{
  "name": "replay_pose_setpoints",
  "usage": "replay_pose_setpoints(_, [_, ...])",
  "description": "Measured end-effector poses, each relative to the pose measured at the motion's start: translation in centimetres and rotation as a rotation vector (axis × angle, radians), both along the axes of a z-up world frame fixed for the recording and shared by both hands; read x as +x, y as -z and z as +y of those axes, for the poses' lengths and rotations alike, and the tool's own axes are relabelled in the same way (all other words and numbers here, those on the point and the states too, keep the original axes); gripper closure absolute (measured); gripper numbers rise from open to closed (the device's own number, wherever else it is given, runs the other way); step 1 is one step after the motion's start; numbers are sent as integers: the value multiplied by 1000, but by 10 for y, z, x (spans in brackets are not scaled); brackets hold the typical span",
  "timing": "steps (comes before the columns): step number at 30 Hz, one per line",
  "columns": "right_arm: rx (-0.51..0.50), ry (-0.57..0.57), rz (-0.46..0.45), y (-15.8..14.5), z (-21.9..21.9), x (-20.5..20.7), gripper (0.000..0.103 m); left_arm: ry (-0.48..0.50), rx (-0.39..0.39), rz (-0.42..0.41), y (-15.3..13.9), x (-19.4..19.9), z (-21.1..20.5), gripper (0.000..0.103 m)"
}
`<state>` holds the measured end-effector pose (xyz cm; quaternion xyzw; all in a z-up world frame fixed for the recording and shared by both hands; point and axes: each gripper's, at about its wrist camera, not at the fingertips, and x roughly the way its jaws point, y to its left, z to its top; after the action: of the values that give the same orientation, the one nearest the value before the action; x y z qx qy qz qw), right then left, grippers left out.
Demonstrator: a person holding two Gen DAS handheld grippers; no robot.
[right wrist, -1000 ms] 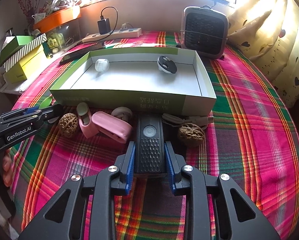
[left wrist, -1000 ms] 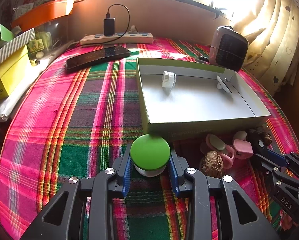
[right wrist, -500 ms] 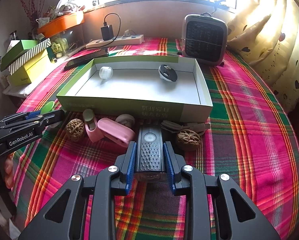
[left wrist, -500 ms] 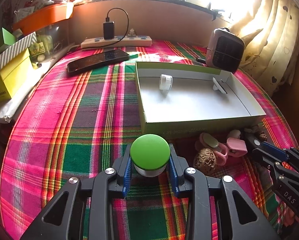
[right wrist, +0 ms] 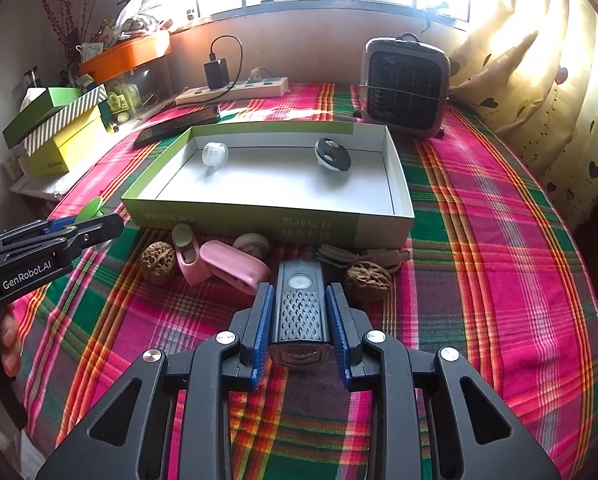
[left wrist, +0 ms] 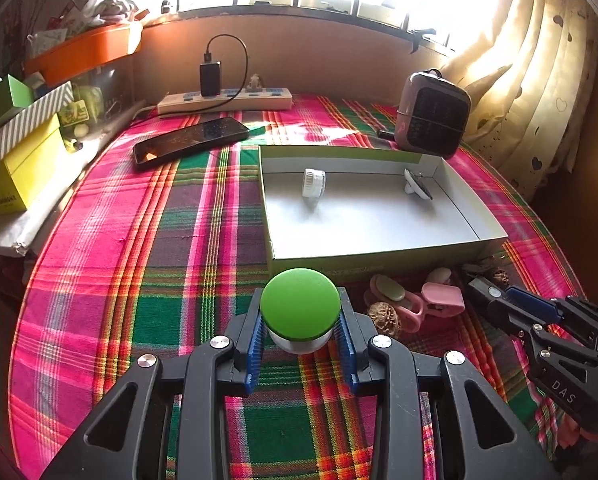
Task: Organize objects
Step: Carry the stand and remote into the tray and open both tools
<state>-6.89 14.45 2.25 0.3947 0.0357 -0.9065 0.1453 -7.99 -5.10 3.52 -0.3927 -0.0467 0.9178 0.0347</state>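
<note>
Both grippers are rising a little since a moment ago, the plaid tablecloth (left wrist: 147, 280) dropping away beneath them. The left gripper (left wrist: 301, 330) is clamping a green-domed round cap on a white base (left wrist: 300, 304), dome up, clear of the cloth. The right gripper (right wrist: 301, 326) is squeezing a black ribbed rectangular bike light (right wrist: 300, 304) by its long sides, its long axis running along the fingers, button end aimed at the shallow green-and-white cardboard box (right wrist: 259, 218). Both look lifted for carrying over the box's near wall.
</note>
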Motion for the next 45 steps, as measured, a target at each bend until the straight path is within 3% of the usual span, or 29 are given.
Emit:
replay_pose_setpoints(20, [-28,-62,68,-37,-10,-29,75,33,10,22,-21,-21,8,73])
replay_pose_setpoints(33, [-27,-126,47,-38,-32,-85,75,45,10,-1,-16,-60,12,73])
replay_pose_setpoints(45, [-24,-168,-34,-17,-48,-134,75,53,-3,-29,-1,-96,17,73])
